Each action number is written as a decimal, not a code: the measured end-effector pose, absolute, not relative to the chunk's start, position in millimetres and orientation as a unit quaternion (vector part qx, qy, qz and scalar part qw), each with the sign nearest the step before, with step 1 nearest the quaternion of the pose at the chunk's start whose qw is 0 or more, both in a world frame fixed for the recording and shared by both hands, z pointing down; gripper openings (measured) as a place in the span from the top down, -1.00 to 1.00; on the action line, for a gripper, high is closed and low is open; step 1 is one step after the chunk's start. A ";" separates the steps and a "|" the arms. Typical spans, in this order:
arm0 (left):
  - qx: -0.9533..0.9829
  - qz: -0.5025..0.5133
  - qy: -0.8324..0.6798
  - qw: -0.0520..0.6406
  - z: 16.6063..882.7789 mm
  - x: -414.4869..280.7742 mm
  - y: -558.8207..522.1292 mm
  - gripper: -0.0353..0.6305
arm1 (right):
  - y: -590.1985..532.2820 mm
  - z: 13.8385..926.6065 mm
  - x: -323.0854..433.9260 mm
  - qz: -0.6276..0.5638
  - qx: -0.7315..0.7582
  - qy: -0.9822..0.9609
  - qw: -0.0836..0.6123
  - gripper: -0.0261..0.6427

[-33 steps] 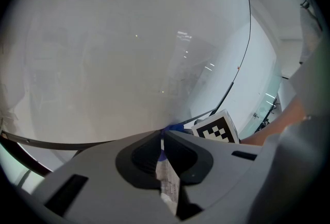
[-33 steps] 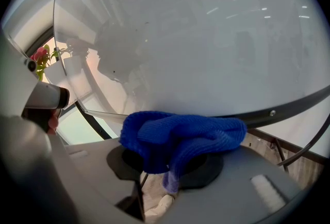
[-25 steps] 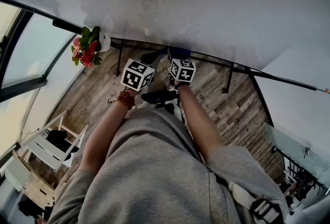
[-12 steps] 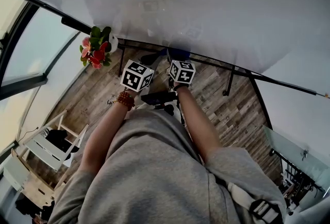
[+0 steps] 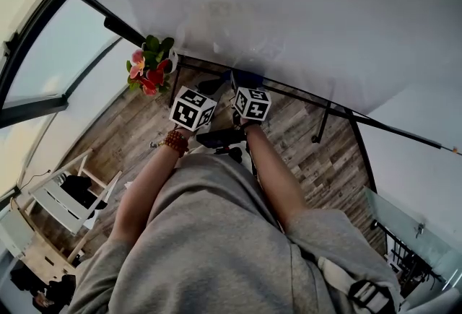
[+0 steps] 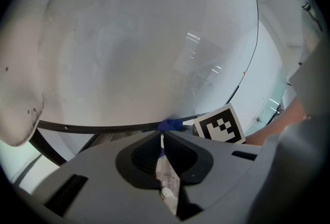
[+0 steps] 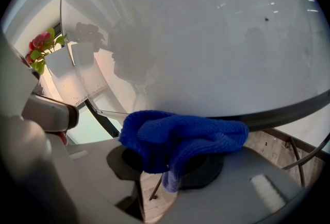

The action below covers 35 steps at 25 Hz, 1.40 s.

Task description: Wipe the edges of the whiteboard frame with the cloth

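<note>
The whiteboard (image 5: 289, 9) fills the top of the head view, with its dark bottom frame edge (image 5: 303, 94) running down to the right. My right gripper (image 5: 244, 83) is shut on the blue cloth (image 5: 245, 77), and the cloth presses against that edge. In the right gripper view the bunched cloth (image 7: 180, 135) covers the right gripper (image 7: 170, 161) and touches the frame (image 7: 289, 112). My left gripper (image 5: 210, 86) is just left of it, below the frame. In the left gripper view the left gripper (image 6: 161, 138) is shut on nothing, pointing at the cloth (image 6: 170, 125) on the frame (image 6: 103, 127).
A pot of red and pink flowers (image 5: 149, 63) hangs by the board's lower left corner, flowers (image 7: 44, 45) also showing in the right gripper view. Stand legs (image 5: 321, 121) rise from the wooden floor (image 5: 130, 125). A white shelf (image 5: 65, 197) stands at lower left, a glass table (image 5: 404, 215) at lower right.
The head view has swung left, so the flowers sit further right in frame. Both grippers and the cloth now stand closer to the flowers along the bottom frame edge.
</note>
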<state>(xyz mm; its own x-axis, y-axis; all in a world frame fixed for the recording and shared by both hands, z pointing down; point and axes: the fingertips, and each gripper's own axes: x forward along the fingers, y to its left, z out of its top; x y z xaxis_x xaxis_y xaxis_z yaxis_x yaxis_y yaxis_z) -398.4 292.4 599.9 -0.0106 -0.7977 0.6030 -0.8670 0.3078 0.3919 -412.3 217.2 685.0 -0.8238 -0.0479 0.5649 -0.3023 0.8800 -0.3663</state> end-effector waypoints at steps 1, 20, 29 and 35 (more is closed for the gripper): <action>0.586 0.045 -0.709 0.390 600.9 -398.8 294.9 0.82 | 220.7 685.0 -415.5 0.227 0.091 -0.928 0.282 0.48; 0.545 0.028 -0.725 0.421 619.1 -426.1 344.5 0.82 | 274.7 681.6 -464.5 0.258 0.039 -0.929 0.262 0.48; 0.534 0.040 -0.727 0.431 630.6 -424.0 362.1 0.82 | 301.8 680.1 -489.5 0.266 -0.009 -0.933 0.242 0.48; 0.506 0.037 -0.747 0.429 630.9 -423.1 385.5 0.82 | 321.8 679.0 -504.0 0.279 -0.046 -0.932 0.227 0.48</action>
